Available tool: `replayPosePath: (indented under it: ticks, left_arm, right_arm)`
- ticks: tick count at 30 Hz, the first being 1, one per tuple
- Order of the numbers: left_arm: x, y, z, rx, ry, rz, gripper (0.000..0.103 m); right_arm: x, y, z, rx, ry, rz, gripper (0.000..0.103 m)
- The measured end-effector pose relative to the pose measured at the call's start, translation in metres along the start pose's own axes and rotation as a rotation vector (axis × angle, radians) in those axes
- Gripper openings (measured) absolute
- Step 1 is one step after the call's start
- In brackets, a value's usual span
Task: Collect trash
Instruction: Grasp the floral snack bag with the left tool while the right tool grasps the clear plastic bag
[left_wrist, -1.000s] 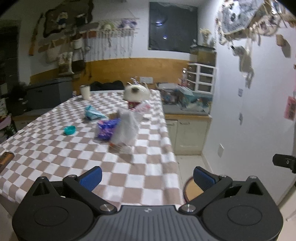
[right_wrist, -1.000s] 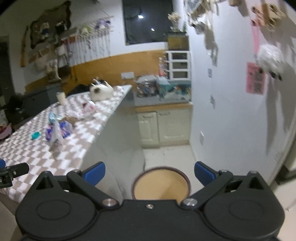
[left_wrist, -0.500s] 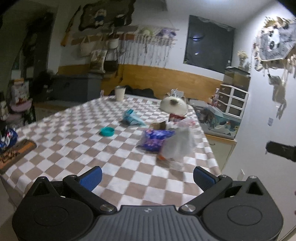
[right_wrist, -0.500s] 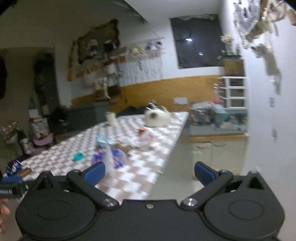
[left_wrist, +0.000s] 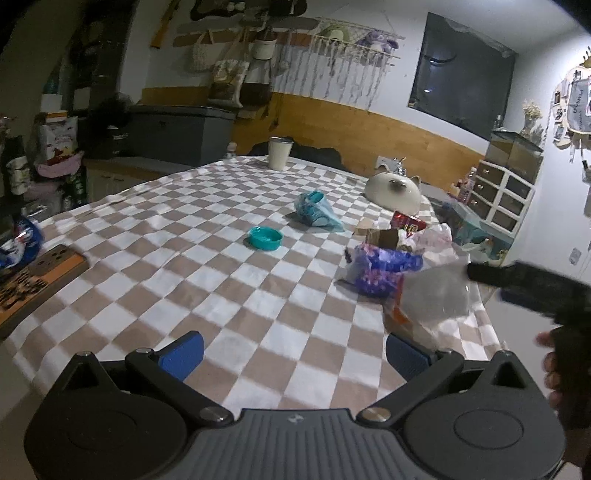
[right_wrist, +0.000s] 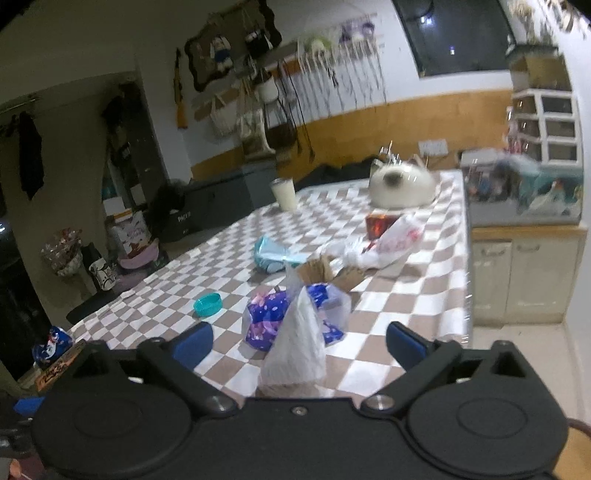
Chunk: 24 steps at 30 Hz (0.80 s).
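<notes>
I have my left gripper (left_wrist: 291, 350) low over the near edge of the checkered table (left_wrist: 184, 266), level and pointing across it, blue pads spread wide with nothing between them. My right gripper (right_wrist: 299, 341) sits level near the table's right-hand corner, pads likewise released and apart; the clear plastic bag (right_wrist: 295, 347) stands upright between them at 12 o'clock, but neither pad touches it. In the left view the right gripper's black body comes in at 3 o'clock, with fingers of the hand behind it at the frame edge. The trash is clustered on the table's right side: a purple wrapper (right_wrist: 273, 317) just behind the bag, torn cardboard (right_wrist: 321, 271) beyond that, a white-and-pink bag (right_wrist: 391, 240) and a red packet (right_wrist: 378, 225) farther on. A teal lid (left_wrist: 264, 238) and a light-blue wrapper (left_wrist: 317, 214) lie toward 11 o'clock, well apart from the pile.
</notes>
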<state>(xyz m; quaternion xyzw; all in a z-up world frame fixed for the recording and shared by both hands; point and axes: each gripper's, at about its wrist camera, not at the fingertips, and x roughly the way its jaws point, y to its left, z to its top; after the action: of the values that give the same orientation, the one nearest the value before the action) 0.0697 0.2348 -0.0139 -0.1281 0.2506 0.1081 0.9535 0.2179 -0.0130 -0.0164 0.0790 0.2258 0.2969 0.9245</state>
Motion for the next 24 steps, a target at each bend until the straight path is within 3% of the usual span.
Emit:
replayPosePath:
  ticks: [2,4,6,8,16,20,24]
  left_arm:
    - [0.013,0.002,0.007,-0.008,0.002,-0.047,0.103]
    - [0.027,0.002,0.014,-0.021,0.015,-0.087,0.103]
    - [0.044,-0.001,0.023,-0.025,0.032,-0.11,0.103]
    - [0.061,-0.007,0.03,-0.022,0.044,-0.133,0.103]
    - [0.139,-0.03,0.058,-0.041,0.089,-0.294,0.103]
    - [0.181,-0.026,0.063,-0.129,0.084,-0.374,0.103]
    - [0.211,-0.022,0.063,-0.228,0.131,-0.429,0.101]
  right_arm:
    - [0.02,-0.002,-0.002,0.016,0.029,0.015,0.08]
    - [0.035,-0.004,-0.003,0.041,0.057,0.02,0.066]
    - [0.046,-0.008,-0.006,0.069,0.087,0.041,0.044]
    - [0.05,-0.011,-0.008,0.086,0.097,0.042,0.034]
    - [0.04,-0.017,-0.003,0.087,0.092,0.063,0.026]
    - [0.036,-0.018,-0.002,0.057,0.099,0.072,0.024]
    - [0.033,-0.019,-0.002,0.049,0.104,0.088,0.023]
